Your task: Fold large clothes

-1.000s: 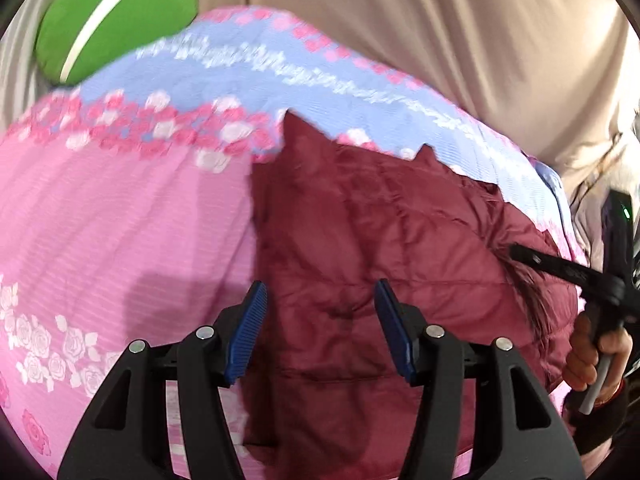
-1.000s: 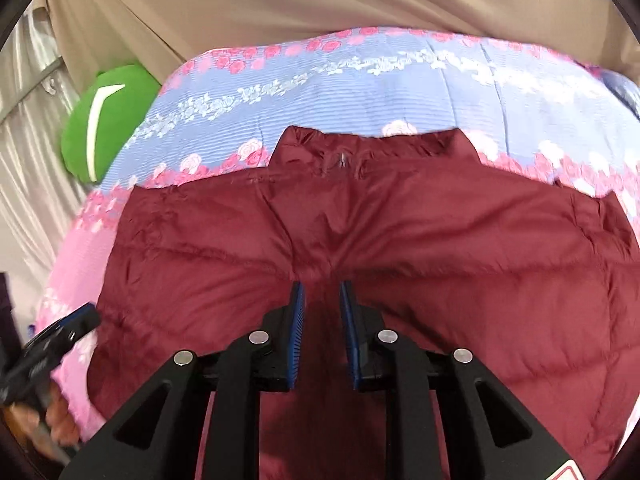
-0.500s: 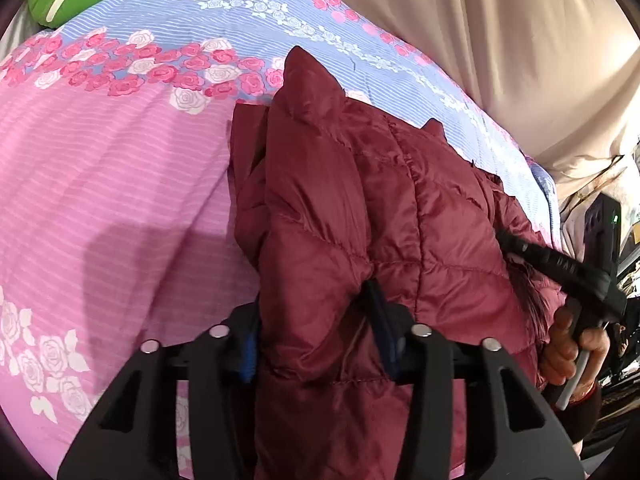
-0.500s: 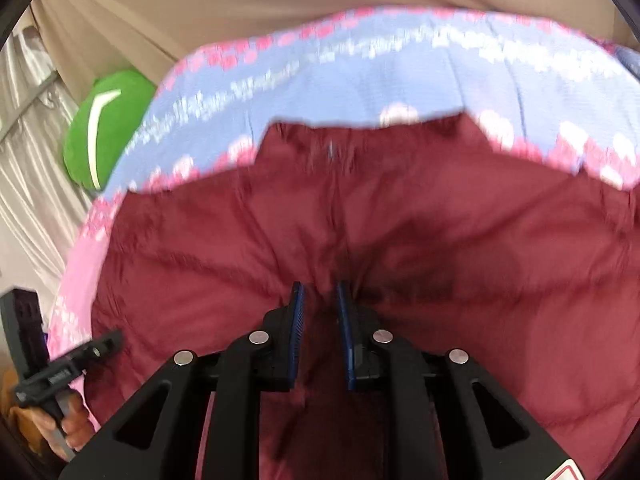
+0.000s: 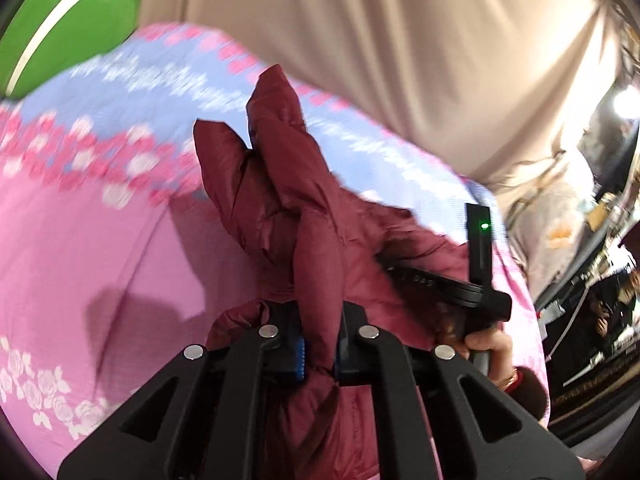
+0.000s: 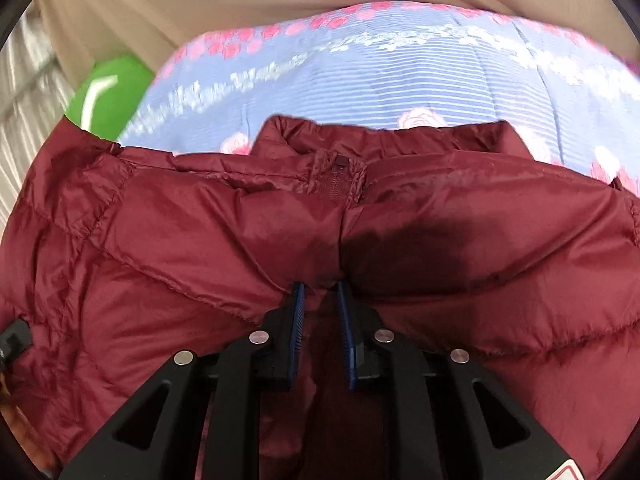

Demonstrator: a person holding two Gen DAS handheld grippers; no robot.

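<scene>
The left gripper (image 5: 320, 354) has just clamped shut on the maroon puffer jacket's (image 5: 320, 240) edge, lifting it; the right gripper (image 6: 322, 308) pinches its middle, fold starting

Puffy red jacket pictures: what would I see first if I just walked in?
First, the dark red puffy jacket spread over the pink and blue flowery bedspread. In the left wrist view the left hand-held gripper has just been closing and now pinches a bunched fold of it, lifted off the bed. The right hand-held gripper pinches the jacket's middle seam, and a bright green cushion sits at the bed's far corner.
</scene>
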